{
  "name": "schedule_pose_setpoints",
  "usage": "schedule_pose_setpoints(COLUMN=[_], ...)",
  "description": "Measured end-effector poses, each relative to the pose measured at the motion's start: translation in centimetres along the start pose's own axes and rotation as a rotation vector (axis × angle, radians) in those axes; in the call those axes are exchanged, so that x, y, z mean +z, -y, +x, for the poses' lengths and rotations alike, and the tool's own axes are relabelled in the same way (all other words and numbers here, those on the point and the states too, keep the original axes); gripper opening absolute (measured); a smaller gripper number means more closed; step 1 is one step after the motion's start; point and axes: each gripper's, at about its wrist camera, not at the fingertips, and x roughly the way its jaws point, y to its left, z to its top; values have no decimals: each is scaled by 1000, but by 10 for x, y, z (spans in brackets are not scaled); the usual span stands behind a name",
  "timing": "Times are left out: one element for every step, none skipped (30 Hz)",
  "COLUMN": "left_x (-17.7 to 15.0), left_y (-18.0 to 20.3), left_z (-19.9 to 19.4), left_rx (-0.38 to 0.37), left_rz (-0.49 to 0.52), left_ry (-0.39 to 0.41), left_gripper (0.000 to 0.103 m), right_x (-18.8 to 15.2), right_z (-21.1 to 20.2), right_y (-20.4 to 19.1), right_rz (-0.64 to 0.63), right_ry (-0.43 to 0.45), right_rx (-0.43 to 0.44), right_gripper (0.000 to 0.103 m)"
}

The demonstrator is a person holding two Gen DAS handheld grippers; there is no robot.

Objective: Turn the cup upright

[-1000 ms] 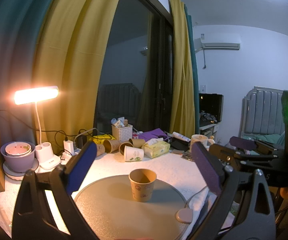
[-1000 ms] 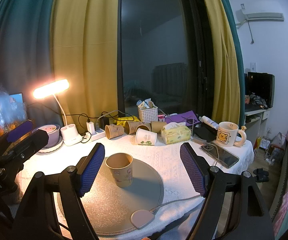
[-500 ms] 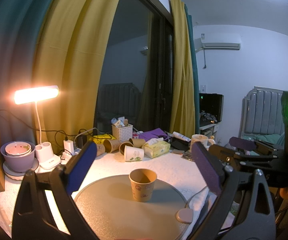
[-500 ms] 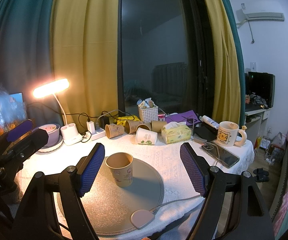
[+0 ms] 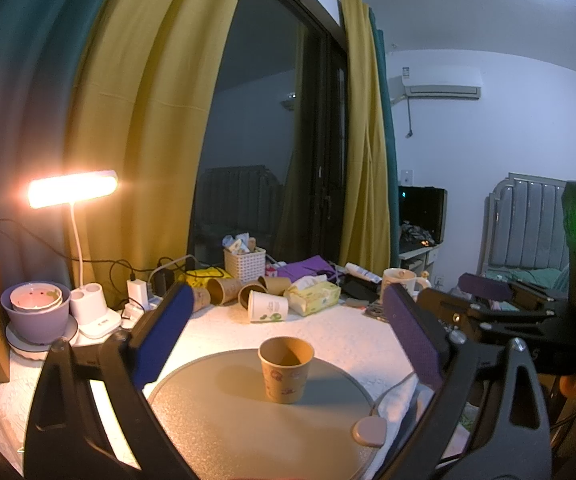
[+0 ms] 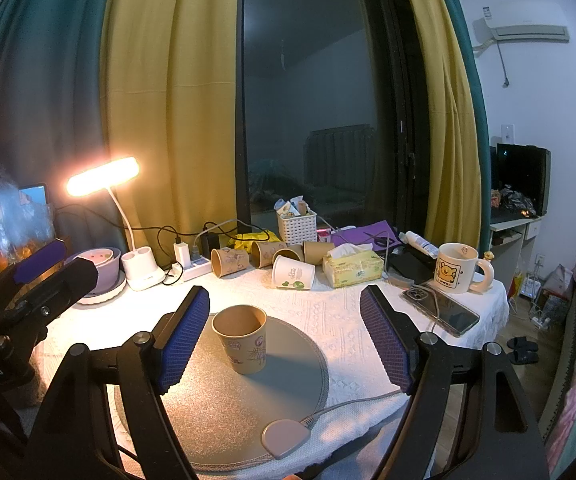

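Observation:
A brown paper cup [image 5: 285, 370] stands upright, mouth up, on a round grey mat [image 5: 228, 420]. It also shows in the right wrist view [image 6: 242, 338] on the mat [image 6: 224, 408]. My left gripper [image 5: 288, 332] is open and empty, held back from the cup. My right gripper [image 6: 284, 336] is open and empty, with the cup just inside its left finger [image 6: 182, 340], not touching. Each gripper shows at the edge of the other's view.
Several paper cups [image 6: 264, 258] lie on their sides at the back, with a tissue pack [image 6: 352, 266], white basket [image 6: 297, 228], lit desk lamp [image 6: 104, 176] and purple bowl [image 5: 36, 312]. A mug [image 6: 456, 268] and phone [image 6: 442, 310] sit at the right. A cabled puck [image 6: 286, 436] lies on the mat.

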Motion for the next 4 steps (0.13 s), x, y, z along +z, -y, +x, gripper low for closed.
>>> schedule_pose_setpoints(left_x=[0,0,0,0], left_y=[0,0,0,0], left_z=[0,0,0,0], left_rx=[0,1,1,1], left_rz=[0,0,0,0], left_ry=[0,0,-1,-2], left_gripper=[96,96,96,96], right_x=[-1,0,0,0], right_z=[-1,0,0,0], right_y=[0,0,0,0], right_rz=[0,1,0,0], right_ry=[0,0,0,-1], right_rx=[0,0,0,0], right_gripper=[80,80,80,80])
